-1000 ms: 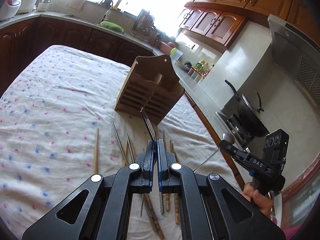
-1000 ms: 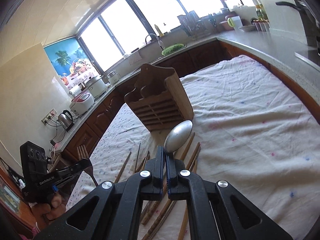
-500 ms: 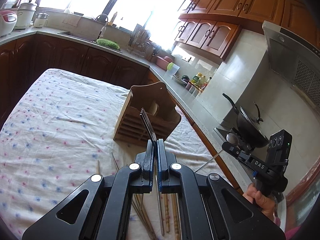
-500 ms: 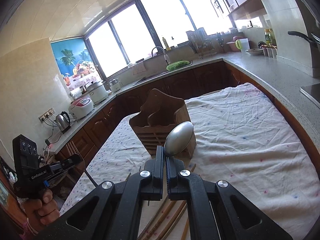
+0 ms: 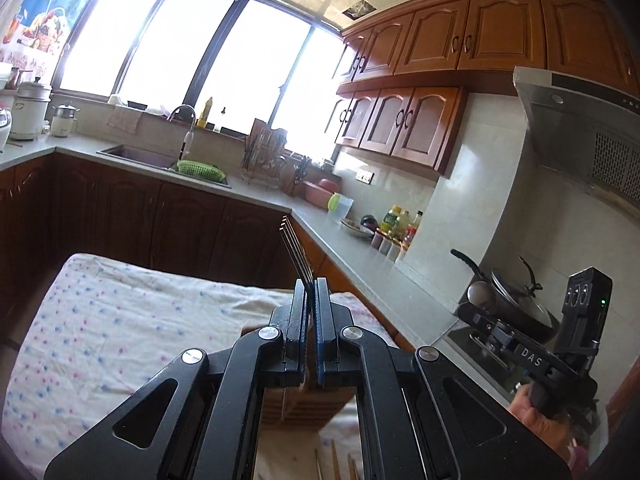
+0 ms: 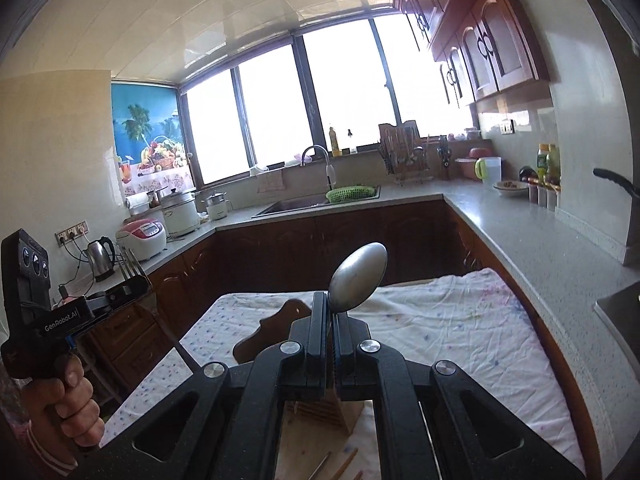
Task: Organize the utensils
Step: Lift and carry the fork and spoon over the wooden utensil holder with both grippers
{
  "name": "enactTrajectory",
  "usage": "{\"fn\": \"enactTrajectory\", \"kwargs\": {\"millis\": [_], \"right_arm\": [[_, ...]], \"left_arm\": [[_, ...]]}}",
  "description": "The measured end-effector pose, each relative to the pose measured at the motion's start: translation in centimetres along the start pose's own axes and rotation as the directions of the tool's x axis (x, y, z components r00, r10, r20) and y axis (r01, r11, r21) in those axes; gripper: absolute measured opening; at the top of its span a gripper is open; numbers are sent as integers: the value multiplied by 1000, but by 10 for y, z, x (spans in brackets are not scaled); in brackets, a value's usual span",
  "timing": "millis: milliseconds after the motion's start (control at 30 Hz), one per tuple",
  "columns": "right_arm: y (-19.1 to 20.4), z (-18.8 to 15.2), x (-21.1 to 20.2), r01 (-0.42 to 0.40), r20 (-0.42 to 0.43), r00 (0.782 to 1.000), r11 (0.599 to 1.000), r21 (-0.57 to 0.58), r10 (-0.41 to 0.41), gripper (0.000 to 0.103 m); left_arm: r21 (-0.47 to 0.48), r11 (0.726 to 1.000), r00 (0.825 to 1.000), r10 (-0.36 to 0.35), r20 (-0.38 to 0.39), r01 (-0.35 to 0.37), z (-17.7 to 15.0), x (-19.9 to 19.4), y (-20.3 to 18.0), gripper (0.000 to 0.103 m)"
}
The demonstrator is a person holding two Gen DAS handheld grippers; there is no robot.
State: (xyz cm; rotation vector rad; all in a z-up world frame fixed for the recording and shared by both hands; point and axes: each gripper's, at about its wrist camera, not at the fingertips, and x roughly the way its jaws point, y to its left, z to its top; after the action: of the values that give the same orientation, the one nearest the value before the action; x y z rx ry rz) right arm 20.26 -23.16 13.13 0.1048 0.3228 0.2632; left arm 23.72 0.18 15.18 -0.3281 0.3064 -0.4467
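Now you are holding a fork (image 5: 295, 249) in the left gripper (image 5: 309, 320), whose jaws are pinching its handle so the tines are pointing up. The right gripper (image 6: 330, 322) is clamping a spoon (image 6: 357, 276) the same way, bowl upward. Both are hanging above the wooden utensil holder (image 6: 276, 330) on the flowered cloth (image 6: 448, 320), probably so the handles can drop into its slots. Chopsticks (image 6: 346, 462) are lying below on the cloth. You can read "GenRobot.AI" and "DAS" on the grippers.
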Motion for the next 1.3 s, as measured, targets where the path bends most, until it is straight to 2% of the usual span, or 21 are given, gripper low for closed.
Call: {"fn": "enactTrajectory", "kwargs": {"millis": [200, 333, 533, 667, 767, 1167, 1233, 1300], "right_arm": [[5, 1, 43, 27, -15, 999, 998, -63, -28, 2], [5, -19, 69, 17, -65, 998, 998, -65, -21, 2], [1, -48, 94, -4, -147, 989, 999, -48, -3, 2], [-3, -60, 107, -14, -203, 979, 999, -30, 8, 2], [-6, -67, 115, -13, -234, 972, 1000, -13, 9, 2], [-13, -66, 119, -29, -249, 968, 999, 45, 39, 2], [-15, -65, 118, -39, -249, 967, 997, 59, 53, 8], [-18, -64, 114, -39, -244, 968, 997, 70, 55, 8]], "left_arm": [[-46, 999, 1000, 4, -6, -5, 2, 55, 20, 2], [-71, 997, 998, 14, -60, -19, -20, 85, 30, 2], [-68, 997, 988, 24, -150, -35, -56, 109, 37, 2], [-51, 997, 978, 44, -202, -55, -72, 117, 38, 2], [-39, 997, 978, 55, -203, -65, -76, 116, 38, 2], [-38, 995, 972, 84, -221, -94, -70, 119, 44, 3], [-39, 994, 968, 91, -232, -103, -69, 119, 43, 3], [-50, 993, 966, 94, -239, -109, -68, 117, 43, 4]]}}
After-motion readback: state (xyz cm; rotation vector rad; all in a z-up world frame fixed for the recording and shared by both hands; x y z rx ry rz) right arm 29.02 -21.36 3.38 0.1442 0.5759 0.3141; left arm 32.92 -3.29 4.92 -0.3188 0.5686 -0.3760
